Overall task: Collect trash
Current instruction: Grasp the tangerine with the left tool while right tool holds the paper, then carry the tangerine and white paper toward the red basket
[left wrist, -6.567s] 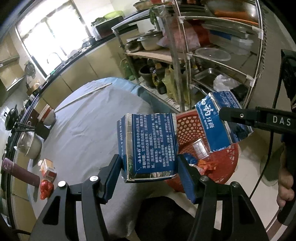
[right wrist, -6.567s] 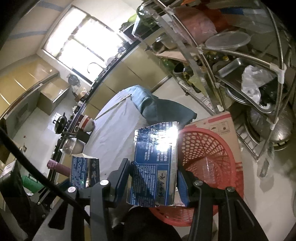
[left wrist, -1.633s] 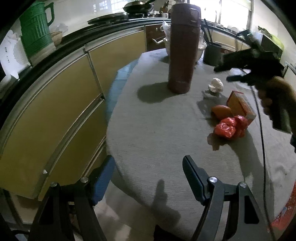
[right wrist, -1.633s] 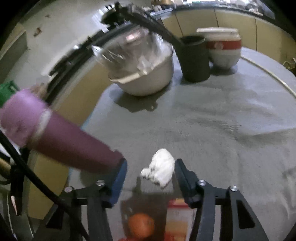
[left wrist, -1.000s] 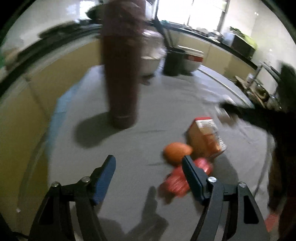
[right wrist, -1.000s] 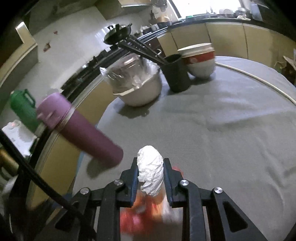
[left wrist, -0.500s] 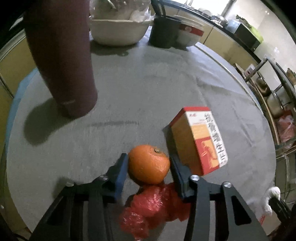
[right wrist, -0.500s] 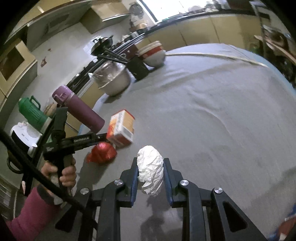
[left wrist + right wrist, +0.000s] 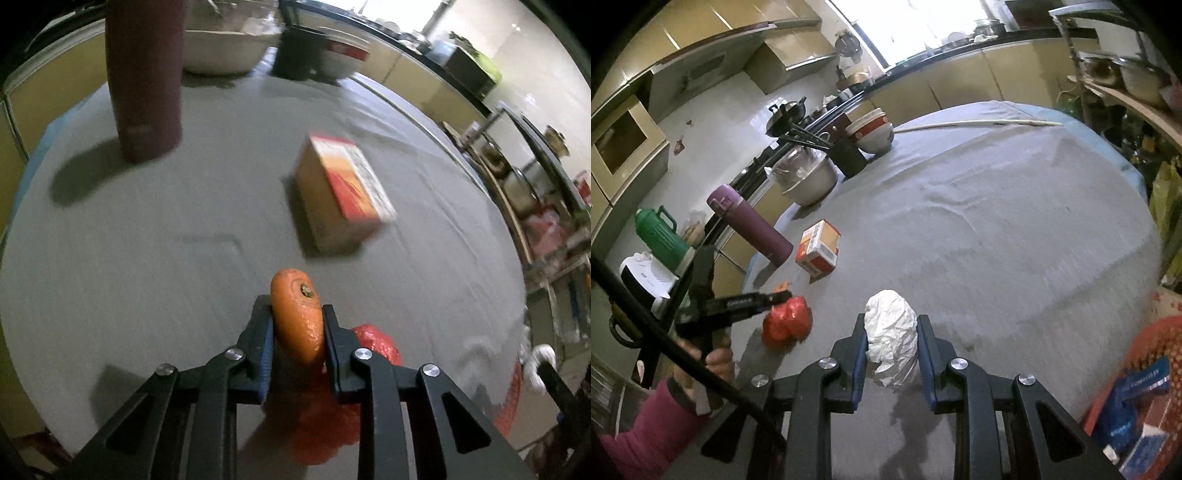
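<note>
My left gripper [image 9: 297,323] is shut on an orange peel [image 9: 295,314] and holds it above the grey table [image 9: 147,240]; it also shows in the right wrist view [image 9: 779,295]. A crumpled red wrapper [image 9: 373,345] lies just beneath it, seen too in the right wrist view [image 9: 786,321]. An orange carton [image 9: 343,199] lies on the table further off. My right gripper [image 9: 892,341] is shut on a crumpled white tissue [image 9: 892,339] above the table's near part. A red basket [image 9: 1156,354] with blue cartons [image 9: 1137,402] sits at the lower right.
A maroon flask [image 9: 146,74] stands at the table's far left. A steel bowl [image 9: 809,177], a black cup with chopsticks [image 9: 849,155] and stacked bowls [image 9: 871,133] stand at the back. A metal shelf rack [image 9: 546,177] is to the right.
My left gripper has closed on the orange peel and lifted it off the table. My right gripper has carried the tissue back toward the basket side.
</note>
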`<act>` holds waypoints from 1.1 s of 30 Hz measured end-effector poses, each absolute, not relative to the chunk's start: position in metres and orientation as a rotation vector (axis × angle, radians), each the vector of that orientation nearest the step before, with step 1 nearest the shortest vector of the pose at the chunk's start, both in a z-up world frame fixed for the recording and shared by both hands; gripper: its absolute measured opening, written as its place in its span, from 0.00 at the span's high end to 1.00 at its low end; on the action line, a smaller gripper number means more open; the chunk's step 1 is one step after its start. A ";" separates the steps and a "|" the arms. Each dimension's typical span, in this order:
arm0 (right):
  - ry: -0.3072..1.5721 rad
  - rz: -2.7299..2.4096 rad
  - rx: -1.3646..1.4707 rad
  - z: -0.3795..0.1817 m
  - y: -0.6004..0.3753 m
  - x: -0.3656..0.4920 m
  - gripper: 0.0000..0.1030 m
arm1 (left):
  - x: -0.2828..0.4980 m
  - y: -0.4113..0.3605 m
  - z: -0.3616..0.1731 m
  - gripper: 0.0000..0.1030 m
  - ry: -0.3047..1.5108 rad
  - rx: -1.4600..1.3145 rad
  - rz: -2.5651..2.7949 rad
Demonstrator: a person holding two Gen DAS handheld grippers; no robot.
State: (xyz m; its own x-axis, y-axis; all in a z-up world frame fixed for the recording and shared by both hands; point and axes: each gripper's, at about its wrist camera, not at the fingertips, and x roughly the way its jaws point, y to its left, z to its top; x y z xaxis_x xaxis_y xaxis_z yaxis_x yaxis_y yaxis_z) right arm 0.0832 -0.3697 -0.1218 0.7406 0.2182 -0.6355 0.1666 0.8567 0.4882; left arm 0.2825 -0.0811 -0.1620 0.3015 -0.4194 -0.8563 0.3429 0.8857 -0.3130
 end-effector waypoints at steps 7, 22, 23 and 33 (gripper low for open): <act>0.733 0.010 0.537 -0.126 -0.370 0.050 0.74 | 0.235 -0.105 -0.138 0.76 1.084 -0.017 -0.556; 0.602 -0.016 0.544 -0.106 -0.389 -0.020 0.74 | 0.149 -0.185 -0.068 0.76 0.879 0.175 -0.689; 0.597 -0.019 0.544 -0.105 -0.390 -0.024 0.74 | 0.141 -0.189 -0.066 0.76 0.869 0.194 -0.694; 0.550 -0.059 0.565 -0.095 -0.408 -0.060 0.74 | 0.078 -0.249 -0.060 0.76 0.789 0.380 -0.728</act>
